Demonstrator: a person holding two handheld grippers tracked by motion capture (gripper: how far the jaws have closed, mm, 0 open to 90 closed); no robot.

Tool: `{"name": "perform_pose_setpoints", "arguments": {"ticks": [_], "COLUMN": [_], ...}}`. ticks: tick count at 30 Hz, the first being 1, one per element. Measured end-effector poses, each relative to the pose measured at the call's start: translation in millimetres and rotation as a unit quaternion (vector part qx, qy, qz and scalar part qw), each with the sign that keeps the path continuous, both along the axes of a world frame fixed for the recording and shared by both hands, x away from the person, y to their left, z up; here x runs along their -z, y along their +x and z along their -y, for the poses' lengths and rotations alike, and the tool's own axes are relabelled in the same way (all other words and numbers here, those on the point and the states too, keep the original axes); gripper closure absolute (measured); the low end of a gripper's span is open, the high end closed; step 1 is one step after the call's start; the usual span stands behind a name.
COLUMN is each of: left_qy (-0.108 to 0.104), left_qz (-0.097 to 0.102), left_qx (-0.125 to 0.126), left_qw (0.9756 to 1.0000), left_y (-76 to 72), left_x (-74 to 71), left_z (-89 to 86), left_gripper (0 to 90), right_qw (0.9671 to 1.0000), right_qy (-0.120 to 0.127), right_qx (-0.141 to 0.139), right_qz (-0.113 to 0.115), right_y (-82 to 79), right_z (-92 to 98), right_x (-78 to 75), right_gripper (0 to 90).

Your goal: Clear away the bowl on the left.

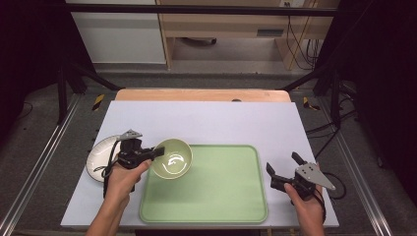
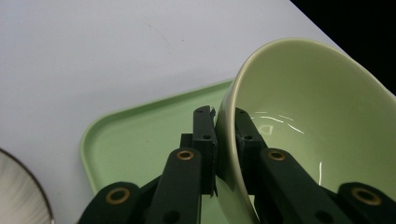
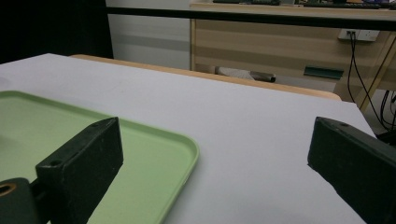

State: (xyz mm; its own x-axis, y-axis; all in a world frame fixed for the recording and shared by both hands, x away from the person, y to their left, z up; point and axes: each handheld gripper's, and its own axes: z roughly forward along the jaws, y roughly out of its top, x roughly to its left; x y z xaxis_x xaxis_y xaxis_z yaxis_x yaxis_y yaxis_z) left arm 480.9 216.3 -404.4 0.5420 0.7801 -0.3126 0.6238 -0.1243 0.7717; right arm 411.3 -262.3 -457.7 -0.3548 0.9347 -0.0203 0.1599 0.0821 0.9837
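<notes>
— What's the left gripper point(image 2: 225, 122) doing?

— Its jaws are pinched on the rim of the green bowl point(image 2: 317, 130), one jaw inside the wall and one outside. You can see the same from above: the left gripper point(image 1: 158, 151) has the green bowl point(image 1: 172, 157) by its near-left edge.

— And where's the bowl relative to the tray?

— Over the tray's point(image 1: 216, 196) far-left corner, tilted; whether it touches the tray I can't tell. A white plate point(image 1: 98, 156) lies just left of the tray, on the white table point(image 1: 206, 120).

— The right gripper point(image 1: 282, 165)?

— Jaws spread wide, gripping nothing, just beside the tray's right edge. Between its jaws you see the tray's point(image 3: 154, 154) corner and bare table point(image 3: 252, 135).
</notes>
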Motion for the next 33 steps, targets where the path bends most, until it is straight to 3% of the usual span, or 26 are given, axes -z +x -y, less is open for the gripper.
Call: {"name": "perform_pose_setpoints", "arguments": {"ticks": [18,33], "left_qy": [0.024,0.044], "left_qz": [-0.01,-0.022], "left_qx": [0.041,0.082], "left_qw": [0.9988,0.9954], "left_y": [-1.0,-9.5], "left_x": [9.3,24.5], "left_z": [41.6,72.7], "left_gripper": [82.4,82.4], "right_qw": [1.0,1.0], "right_qy": [-0.001,0.0], "right_qx": [0.0,0.001], "right_qz": [0.0,0.001], "right_y": [0.0,0.0], "right_z": [0.0,1.1], "right_x": [0.1,-0.1], "right_gripper": [3.6,3.7]}}
